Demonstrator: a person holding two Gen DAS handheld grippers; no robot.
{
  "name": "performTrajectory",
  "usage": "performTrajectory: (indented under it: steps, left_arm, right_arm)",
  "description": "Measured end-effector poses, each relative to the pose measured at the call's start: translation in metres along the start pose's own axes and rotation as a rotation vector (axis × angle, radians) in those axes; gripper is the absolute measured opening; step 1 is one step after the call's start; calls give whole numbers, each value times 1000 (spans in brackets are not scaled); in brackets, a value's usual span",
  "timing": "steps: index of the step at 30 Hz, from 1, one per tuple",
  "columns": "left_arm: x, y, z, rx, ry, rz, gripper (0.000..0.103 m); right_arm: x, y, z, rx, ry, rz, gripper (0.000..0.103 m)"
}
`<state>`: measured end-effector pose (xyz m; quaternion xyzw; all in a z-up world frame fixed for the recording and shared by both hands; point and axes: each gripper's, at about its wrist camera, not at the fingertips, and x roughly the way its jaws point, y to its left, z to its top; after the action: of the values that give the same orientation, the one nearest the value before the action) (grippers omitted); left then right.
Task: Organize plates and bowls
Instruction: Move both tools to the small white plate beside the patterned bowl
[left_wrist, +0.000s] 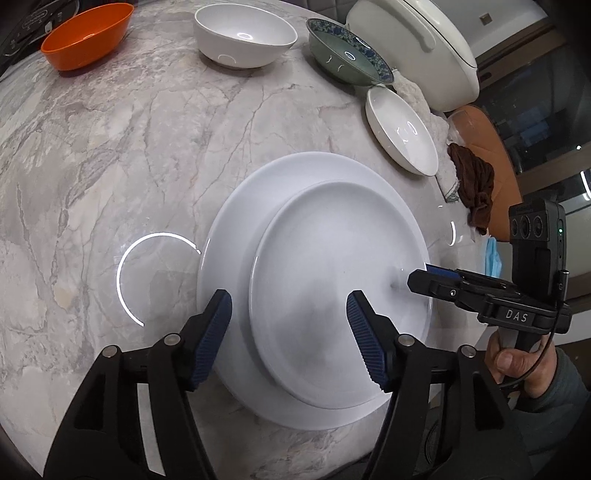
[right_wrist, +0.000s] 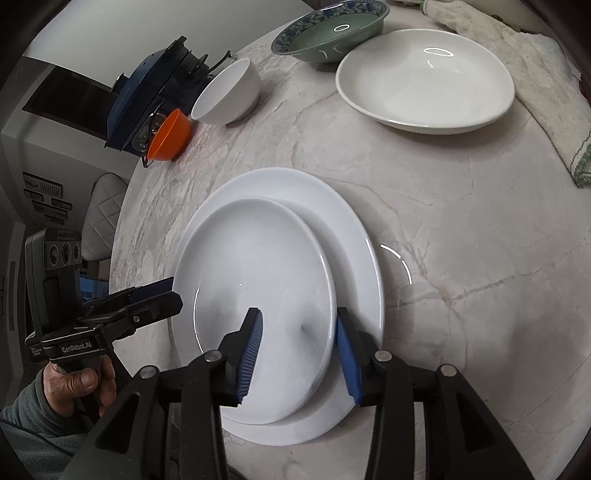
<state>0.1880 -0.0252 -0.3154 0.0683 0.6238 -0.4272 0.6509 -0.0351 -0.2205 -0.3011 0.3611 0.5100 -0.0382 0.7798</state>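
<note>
I count two stacked white round plates (left_wrist: 325, 258) and four bowls, seemingly; my left tool (left_wrist: 290, 332) and right tool (right_wrist: 299, 354) both gape empty.

White plates (left_wrist: 332, 266), orange bowl (left_wrist: 86, 35), blue-patterned green bowl (left_wrist: 347, 51), grey-veined marble table (left_wrist: 110, 147).

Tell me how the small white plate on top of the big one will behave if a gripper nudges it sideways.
The smaller plate looks glazed and sits off-centre on the larger plate, so it would probably slide easily. It seems rigid, likely ceramic, so probably breakable if it slipped off the marble table.
</note>
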Motion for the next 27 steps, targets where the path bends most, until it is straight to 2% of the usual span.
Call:
performTrajectory:
  steps: [2, 5, 6, 7, 9, 11, 13, 15, 16, 18, 22, 25, 27]
  left_arm:
    - [-6, 3, 1, -19, -21, -3, 63]
    - [-25, 7, 5, -48, -99, -47, 64]
    - [-30, 8, 8, -54, -124, -62, 64]
    - [-35, 7, 12, -55, -145, -70, 66]
    - [-43, 1, 25, -34, -179, -80, 68]
    - [-50, -12, 40, 2, -214, -117, 68]
    - [-56, -26, 57, 27, -248, -157, 68]
    - [-53, -42, 79, 40, -229, -202, 72]
    - [-50, -47, 91, 37, -207, -227, 72]
    - [-39, -61, 114, 33, -159, -252, 72]
    - [-10, -87, 150, 93, -109, -205, 72]
    - [26, -90, 169, 61, -18, -192, 72]
    - [46, -88, 174, 48, 13, -156, 72]
  right_arm:
    - [-5, -1, 0, 12, -13, -6, 49]
    - [-23, -5, 1, 46, -61, -9, 60]
    - [-32, -7, 1, 56, -92, 3, 67]
    - [-42, -11, 3, 70, -127, 22, 75]
    - [-65, -25, 9, 116, -209, 87, 84]
    - [-89, -47, 16, 208, -279, 185, 85]
    - [-110, -70, 24, 303, -324, 221, 88]
    - [-128, -84, 35, 321, -355, 226, 94]
    - [-134, -90, 41, 321, -362, 242, 102]
    - [-142, -105, 51, 343, -370, 281, 103]
    - [-137, -136, 78, 356, -341, 375, 103]
    - [-123, -158, 99, 371, -281, 430, 103]
    - [-114, -172, 111, 382, -255, 452, 100]
